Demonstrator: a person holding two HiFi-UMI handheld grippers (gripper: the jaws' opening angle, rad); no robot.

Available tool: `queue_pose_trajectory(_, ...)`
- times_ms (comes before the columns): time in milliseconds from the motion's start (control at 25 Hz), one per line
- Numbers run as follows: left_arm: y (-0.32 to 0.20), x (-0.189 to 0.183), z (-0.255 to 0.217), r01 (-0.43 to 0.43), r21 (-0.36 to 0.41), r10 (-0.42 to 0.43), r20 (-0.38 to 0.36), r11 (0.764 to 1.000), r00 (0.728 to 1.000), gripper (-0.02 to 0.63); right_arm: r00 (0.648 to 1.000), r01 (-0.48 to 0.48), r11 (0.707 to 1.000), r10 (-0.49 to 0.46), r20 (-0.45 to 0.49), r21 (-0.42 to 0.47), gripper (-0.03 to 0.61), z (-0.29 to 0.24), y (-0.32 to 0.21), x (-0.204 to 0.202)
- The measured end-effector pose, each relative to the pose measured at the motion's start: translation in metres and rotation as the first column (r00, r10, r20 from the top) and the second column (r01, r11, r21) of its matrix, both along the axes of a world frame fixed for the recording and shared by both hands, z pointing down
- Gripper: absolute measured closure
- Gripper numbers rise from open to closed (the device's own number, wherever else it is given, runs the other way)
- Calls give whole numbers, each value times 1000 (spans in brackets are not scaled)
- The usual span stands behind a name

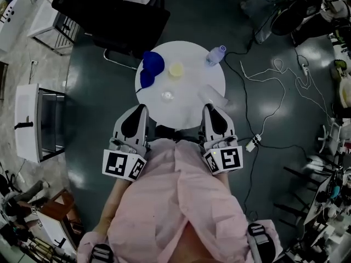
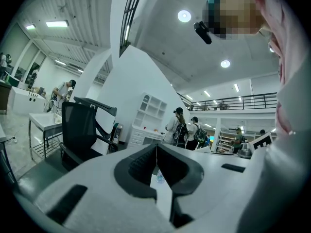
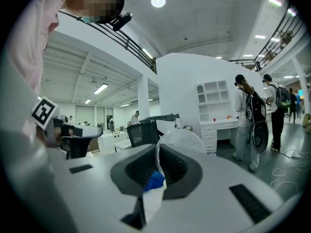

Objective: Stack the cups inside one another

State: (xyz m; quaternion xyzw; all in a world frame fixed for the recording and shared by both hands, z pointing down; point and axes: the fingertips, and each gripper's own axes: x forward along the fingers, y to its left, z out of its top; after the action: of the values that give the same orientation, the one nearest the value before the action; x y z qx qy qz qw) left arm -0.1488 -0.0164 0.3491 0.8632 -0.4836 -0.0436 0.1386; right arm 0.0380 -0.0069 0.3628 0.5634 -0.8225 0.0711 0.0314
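A round white table [image 1: 192, 114] carries the cups: blue cups [image 1: 151, 67] at the far left, a pale yellow cup [image 1: 176, 69], a lavender cup [image 1: 215, 55] and a small clear cup [image 1: 167, 96] in the middle. My right gripper [image 1: 209, 108] is shut on the rim of another clear cup [image 1: 213, 97] at the table's right side; in the right gripper view that cup [image 3: 181, 139] rises just beyond the closed jaws [image 3: 158, 161]. My left gripper [image 1: 141, 109] hovers at the table's near left edge, shut with nothing in it [image 2: 156, 155].
A black office chair [image 1: 118, 10] stands behind the table. Cables [image 1: 274, 86] trail over the dark floor to the right, and a white cabinet [image 1: 33, 122] stands at the left. People walk in the background of both gripper views.
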Motion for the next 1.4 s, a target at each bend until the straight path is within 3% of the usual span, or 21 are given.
queue_pose_trajectory(1200,-11,-7,-2,7,-14,-7,-13,1000,1000,594,999,-12,1000,11,-32,-27,541,-1,-8,12)
queue_pose_trajectory(1400,-12,-4,0,-5,-19,4,-15,1000,1000,594,996,20,999,-22,-89,-28,541,-2,-8,24)
